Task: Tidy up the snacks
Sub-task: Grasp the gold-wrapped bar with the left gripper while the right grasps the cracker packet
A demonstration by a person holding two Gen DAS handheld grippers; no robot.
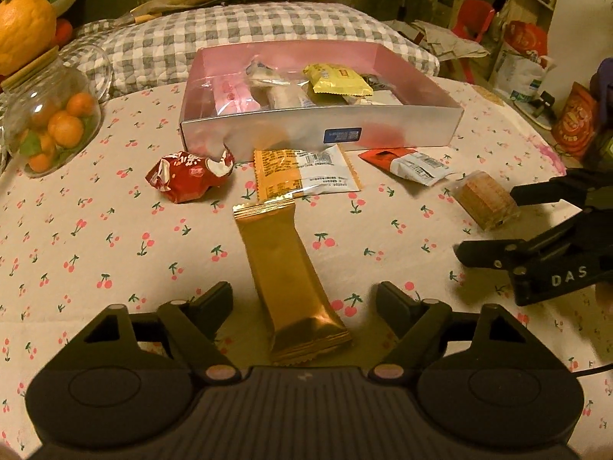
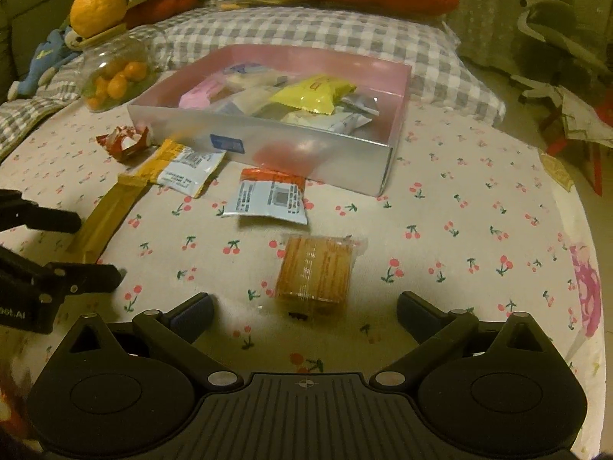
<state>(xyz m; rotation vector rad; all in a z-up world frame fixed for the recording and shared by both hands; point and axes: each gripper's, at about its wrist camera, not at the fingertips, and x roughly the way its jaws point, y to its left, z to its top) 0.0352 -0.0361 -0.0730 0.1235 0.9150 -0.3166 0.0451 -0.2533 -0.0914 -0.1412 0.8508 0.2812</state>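
A silver box point(image 1: 268, 130) point(image 2: 318, 153) with a pink inside holds several snack packs. On the cherry-print cloth in front of it lie a gold bar point(image 1: 291, 283) point(image 2: 103, 218), an orange-and-white packet point(image 1: 302, 174) point(image 2: 184, 168), a red crumpled pack point(image 1: 184, 176) point(image 2: 124, 142), a red-and-white packet point(image 1: 413, 163) point(image 2: 268, 195) and a clear-wrapped biscuit pack point(image 1: 482, 199) point(image 2: 316, 272). My left gripper point(image 1: 304, 303) is open, its fingers either side of the gold bar's near end. My right gripper point(image 2: 304, 308) is open just short of the biscuit pack.
A glass jar of small oranges point(image 1: 53, 119) point(image 2: 111, 76) stands at the left with a large orange fruit point(image 1: 23, 27) on it. A grey checked cushion point(image 1: 245, 27) lies behind the box. The table edge curves at the right point(image 2: 574, 207).
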